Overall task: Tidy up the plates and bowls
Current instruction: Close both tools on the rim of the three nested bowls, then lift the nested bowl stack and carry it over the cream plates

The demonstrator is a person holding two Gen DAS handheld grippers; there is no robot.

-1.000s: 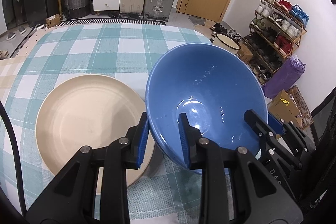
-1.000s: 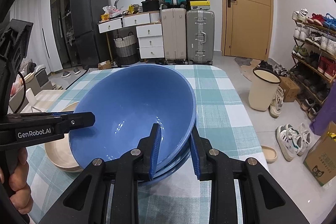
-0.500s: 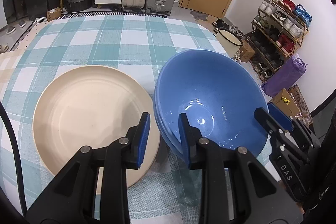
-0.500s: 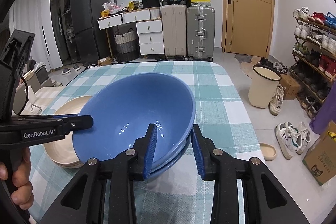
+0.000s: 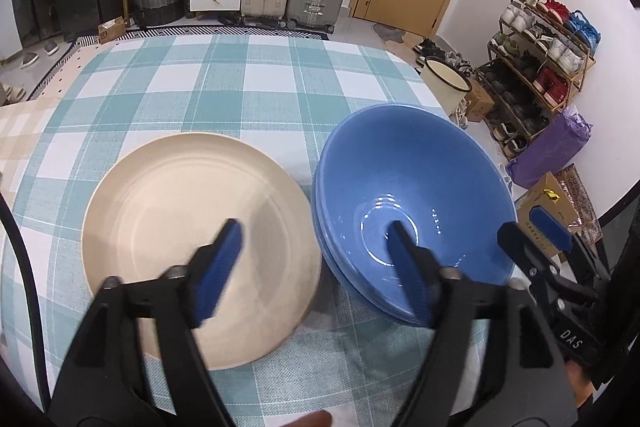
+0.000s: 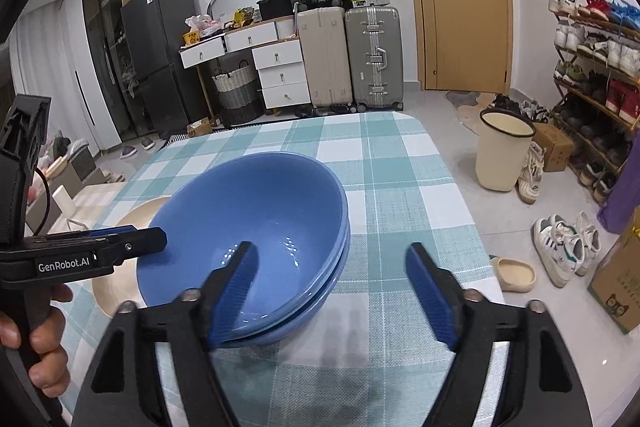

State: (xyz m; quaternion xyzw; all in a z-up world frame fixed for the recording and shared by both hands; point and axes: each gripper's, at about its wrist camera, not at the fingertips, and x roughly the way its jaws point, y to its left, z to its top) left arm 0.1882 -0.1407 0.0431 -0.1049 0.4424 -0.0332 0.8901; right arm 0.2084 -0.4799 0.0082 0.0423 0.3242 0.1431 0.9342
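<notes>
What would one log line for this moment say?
left tool: open | right tool: open | blue bowls: stacked on table | plate: beside them

"GenRobot.AI" stands on the left claw (image 6: 120, 241); "DAS" on the right claw (image 5: 532, 231).

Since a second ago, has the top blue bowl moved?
Yes. The top blue bowl came down from its tilt and sits nested in the lower bowl on the checked tablecloth.

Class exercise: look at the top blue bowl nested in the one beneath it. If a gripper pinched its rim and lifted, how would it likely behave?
The top blue bowl shows bright highlights, so it is probably glazed and slippery. It looks rigid and likely breakable. Sitting snugly in the lower bowl, it might drag that one up briefly.
</notes>
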